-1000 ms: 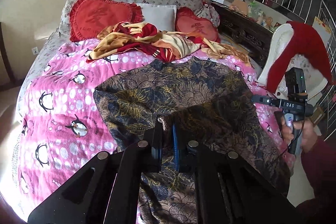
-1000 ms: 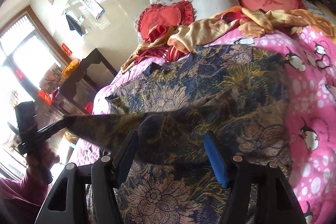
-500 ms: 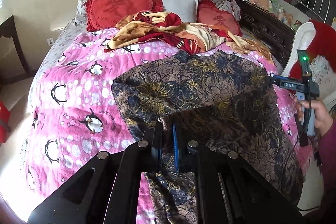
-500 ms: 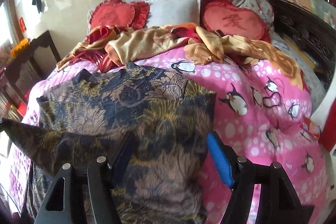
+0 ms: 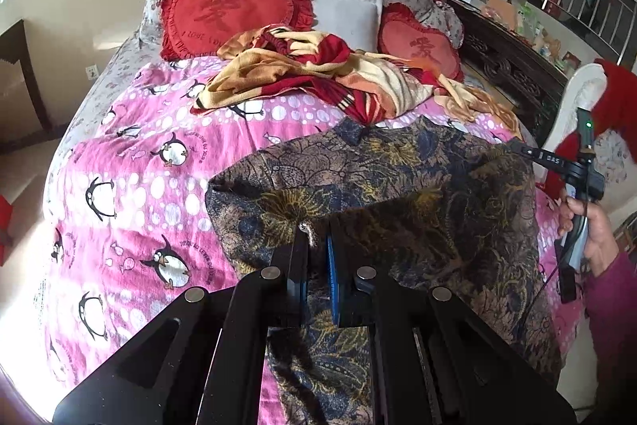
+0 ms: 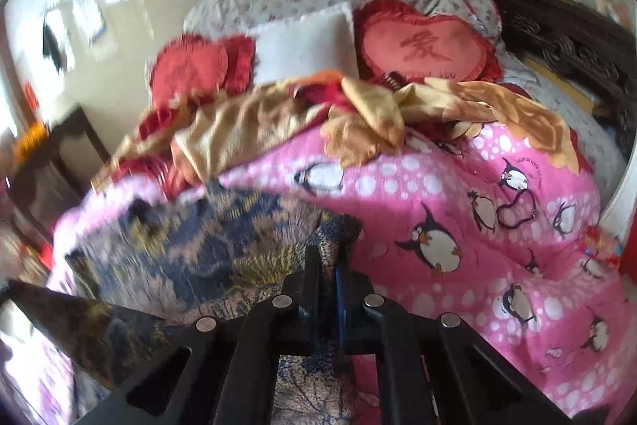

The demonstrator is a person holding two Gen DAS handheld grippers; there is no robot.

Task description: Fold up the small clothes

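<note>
The right tool [image 6: 327,267], spread wide a moment ago, has snapped together on the near right edge of the patterned garment [image 5: 398,186], which lies spread on the pink penguin blanket [image 5: 159,166] of the bed. The left tool [image 5: 316,249] remains pinched on the folded-over flap (both sides now gripped), so the next fold can probably begin.

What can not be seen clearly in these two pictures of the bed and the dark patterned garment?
- Dark patterned garment: its near hem, left wrist view, is hidden behind the left gripper.
- The same garment, right wrist view: the pattern is smeared by motion blur.
- Wall papers, right wrist view: blurred, unreadable.
- Right gripper: whether cloth is really pinched; the shut jaws hide it.
- Shelf items, left wrist view: too small.
</note>
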